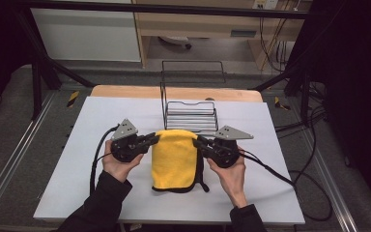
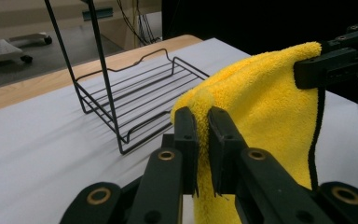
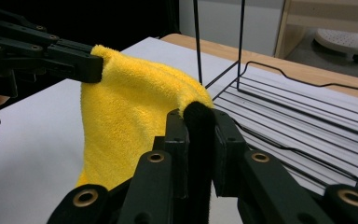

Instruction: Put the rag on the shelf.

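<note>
Cloth: a yellow microfibre cloth (image 1: 174,159), fluffy pile with a dark stitched hem, lifted at its far edge and draping down to the white table (image 1: 67,159) on the near side of the wire rack (image 1: 191,113).
Left gripper (image 1: 155,138): jaws closed on the cloth's far left corner; in the left gripper view the yellow pile bulges up between the black pads.
Right gripper (image 1: 196,140): jaws pinched on the far right corner, where the dark hem is bunched between them.
Key relation: the held edge runs side to side, parallel to the rack's front rail and just short of it; both hands are about equally near the rack.
Rack: thin black wire, a flat slatted tray with low sides and a tall upright loop behind.
Judgement: the cloth looks set to go forward to the rack.
</note>
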Action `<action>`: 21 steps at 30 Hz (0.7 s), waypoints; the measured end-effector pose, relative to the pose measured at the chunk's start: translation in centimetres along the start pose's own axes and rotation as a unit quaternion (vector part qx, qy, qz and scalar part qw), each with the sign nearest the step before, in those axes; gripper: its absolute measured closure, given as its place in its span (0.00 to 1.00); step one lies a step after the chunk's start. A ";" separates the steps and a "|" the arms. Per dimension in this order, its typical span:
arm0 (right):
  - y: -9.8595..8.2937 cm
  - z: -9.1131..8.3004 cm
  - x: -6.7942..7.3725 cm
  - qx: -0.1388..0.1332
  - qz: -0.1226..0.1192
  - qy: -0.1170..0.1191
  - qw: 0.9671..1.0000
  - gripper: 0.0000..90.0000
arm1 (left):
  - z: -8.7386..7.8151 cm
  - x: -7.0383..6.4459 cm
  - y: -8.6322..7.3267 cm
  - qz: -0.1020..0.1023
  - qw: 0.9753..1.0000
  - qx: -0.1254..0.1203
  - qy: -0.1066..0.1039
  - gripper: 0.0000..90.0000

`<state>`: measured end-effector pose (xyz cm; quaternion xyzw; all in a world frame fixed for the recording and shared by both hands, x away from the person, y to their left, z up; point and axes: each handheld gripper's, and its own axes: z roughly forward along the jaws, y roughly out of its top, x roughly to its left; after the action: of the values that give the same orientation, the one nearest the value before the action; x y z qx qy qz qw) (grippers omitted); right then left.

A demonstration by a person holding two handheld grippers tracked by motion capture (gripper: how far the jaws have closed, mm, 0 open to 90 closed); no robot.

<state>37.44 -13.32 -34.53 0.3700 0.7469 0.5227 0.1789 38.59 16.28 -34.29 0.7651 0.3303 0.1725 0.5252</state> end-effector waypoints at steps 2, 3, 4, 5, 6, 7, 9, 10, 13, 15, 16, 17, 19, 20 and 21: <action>0.3 -0.2 0.1 -0.003 -0.005 -0.002 1.000 0.88 | -0.1 -0.1 0.2 0.001 1.000 -0.005 0.001 0.92; 0.4 -0.3 0.1 -0.005 -0.006 -0.002 1.000 0.88 | -0.1 -0.1 0.2 0.001 1.000 -0.007 0.001 0.92; 0.5 -0.4 0.1 -0.006 -0.006 -0.002 1.000 0.88 | -0.1 -0.2 0.3 0.002 1.000 -0.010 0.001 0.92; 0.6 -0.5 0.1 -0.009 -0.008 -0.003 1.000 0.88 | -0.2 -0.2 0.5 0.001 1.000 -0.013 0.001 0.92; 0.7 -0.7 0.1 -0.011 -0.007 -0.003 1.000 0.88 | -0.2 -0.3 0.6 0.003 1.000 -0.015 0.002 0.92; 0.8 -0.8 0.1 -0.012 -0.010 -0.003 1.000 0.88 | -0.3 -0.3 0.7 0.004 1.000 -0.017 0.002 0.92; 1.0 -1.0 0.1 -0.018 -0.012 -0.005 1.000 0.88 | -0.3 -0.5 1.0 0.010 1.000 -0.021 0.004 0.92; 1.1 -1.1 0.1 -0.020 -0.013 -0.006 1.000 0.88 | -0.4 -0.6 1.2 0.011 1.000 -0.023 0.004 0.92; 1.5 -1.5 0.2 -0.026 -0.017 -0.009 0.999 0.88 | -0.5 -0.8 1.6 0.014 0.999 -0.030 0.006 0.92; 1.8 -1.7 0.2 -0.032 -0.020 -0.011 0.999 0.88 | -0.5 -0.9 1.9 0.015 0.999 -0.036 0.006 0.92; 2.0 -1.9 0.2 -0.034 -0.022 -0.012 0.999 0.88 | -0.6 -0.9 2.1 0.017 0.999 -0.040 0.007 0.92; 2.1 -2.0 0.3 -0.037 -0.024 -0.012 0.999 0.88 | -0.6 -1.0 2.2 0.017 0.999 -0.043 0.007 0.92; 2.4 -2.3 0.3 -0.043 -0.026 -0.015 0.999 0.88 | -0.7 -1.1 2.5 0.019 0.999 -0.050 0.008 0.92; 2.6 -2.4 0.3 -0.045 -0.028 -0.015 0.998 0.88 | -0.7 -1.1 2.7 0.021 0.998 -0.051 0.009 0.92; 2.7 -2.5 0.3 -0.048 -0.029 -0.017 0.998 0.88 | -0.7 -1.2 2.8 0.022 0.998 -0.055 0.010 0.92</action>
<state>36.57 -14.23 -31.05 0.3483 0.7283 0.5458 0.2243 38.22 15.29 -31.35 0.7407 0.3084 0.2092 0.5590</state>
